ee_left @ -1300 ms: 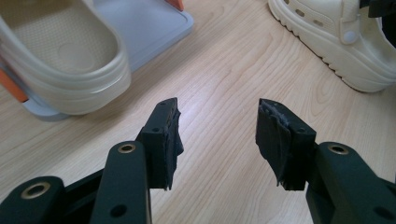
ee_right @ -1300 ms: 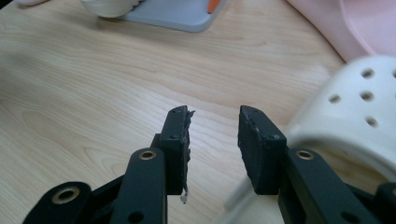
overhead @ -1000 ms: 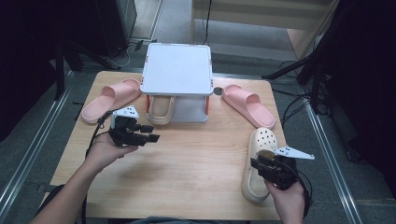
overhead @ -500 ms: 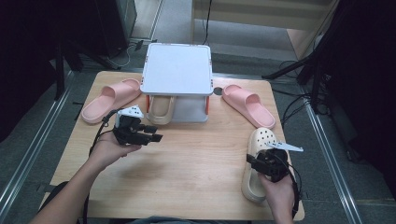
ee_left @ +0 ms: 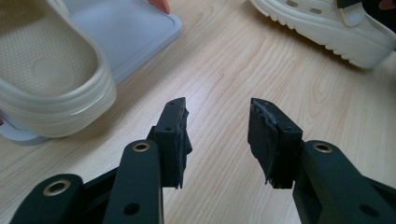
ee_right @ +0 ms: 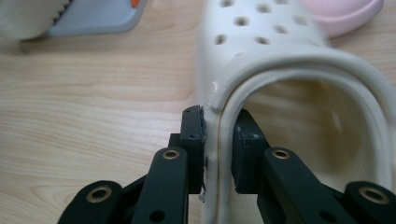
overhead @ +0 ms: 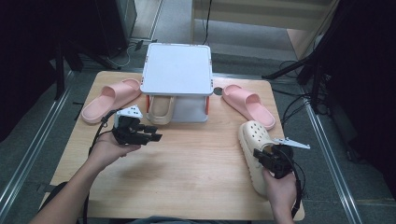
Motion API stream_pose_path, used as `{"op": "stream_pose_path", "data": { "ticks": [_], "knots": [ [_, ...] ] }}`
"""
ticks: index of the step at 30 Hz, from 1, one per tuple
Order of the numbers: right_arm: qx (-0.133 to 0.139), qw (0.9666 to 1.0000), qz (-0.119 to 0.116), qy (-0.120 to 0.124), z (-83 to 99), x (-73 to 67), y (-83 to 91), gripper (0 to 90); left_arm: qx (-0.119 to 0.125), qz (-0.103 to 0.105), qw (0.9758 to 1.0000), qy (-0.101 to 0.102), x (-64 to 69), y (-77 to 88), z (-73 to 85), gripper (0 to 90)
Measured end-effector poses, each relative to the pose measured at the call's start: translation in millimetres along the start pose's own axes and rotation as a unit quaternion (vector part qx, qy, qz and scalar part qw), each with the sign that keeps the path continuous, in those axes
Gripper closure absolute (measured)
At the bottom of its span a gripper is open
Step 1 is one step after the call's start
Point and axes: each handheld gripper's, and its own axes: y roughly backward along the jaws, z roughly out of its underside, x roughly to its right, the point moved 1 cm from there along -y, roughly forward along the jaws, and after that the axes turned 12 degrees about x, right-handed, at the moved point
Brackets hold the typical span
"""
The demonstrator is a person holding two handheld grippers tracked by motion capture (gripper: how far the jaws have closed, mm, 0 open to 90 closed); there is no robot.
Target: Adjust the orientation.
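Inside rack, beige clog, toe outward

A grey plastic two-tier rack is set at the back centre of the wooden desk, a beige slipper lodged under it. Pink foam slides lie left and right. A cream perforated clog lies front right.

Both grippers, left and right, were black with brass-coloured pivot rivets, ragged black pads, grey triangular top plates, trailing black cables; forearms bare.
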Motion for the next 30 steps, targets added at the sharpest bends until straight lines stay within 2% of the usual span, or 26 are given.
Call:
{"op": "stream_pose_path", "data": {
  "ticks": [4,9,11,14,18,21,27,30],
  "knots": [
    [0.009,0.9997,-0.024,0.001,-5.5,-10.9,5.0,78.6,-0.002,-0.002,1.0000,0.003,-0.4,0.3,0.1,57.9],
    [0.002,0.9973,-0.050,0.054,-9.1,-45.2,1.8,78.7,0.000,-0.006,1.0000,0.003,0.3,2.7,1.0,58.9],
    [-0.002,0.9956,-0.069,0.063,-10.2,-58.3,-1.6,78.6,0.001,-0.009,0.9999,0.005,0.6,4.1,2.0,59.1],
    [-0.012,0.9917,-0.106,0.072,-11.7,-79.0,-9.9,78.6,0.004,-0.012,0.9999,0.009,0.9,6.7,3.5,59.5],
    [-0.021,0.9851,-0.136,0.104,-13.3,-108.7,-22.6,78.6,0.005,-0.016,0.9997,0.015,2.5,9.6,6.5,59.9],
    [-0.027,0.9802,-0.159,0.116,-14.2,-125.5,-32.8,78.6,0.006,-0.020,0.9995,0.023,3.3,12.1,9.7,61.1],
    [-0.039,0.9695,-0.192,0.148,-11.5,-154.9,-47.1,78.6,0.016,-0.031,0.9988,0.034,3.4,16.7,14.8,62.3],
    [-0.045,0.9659,-0.199,0.159,-8.0,-165.2,-53.5,78.6,0.013,-0.035,0.9985,0.040,3.8,16.3,17.9,62.8]
  ]
}}
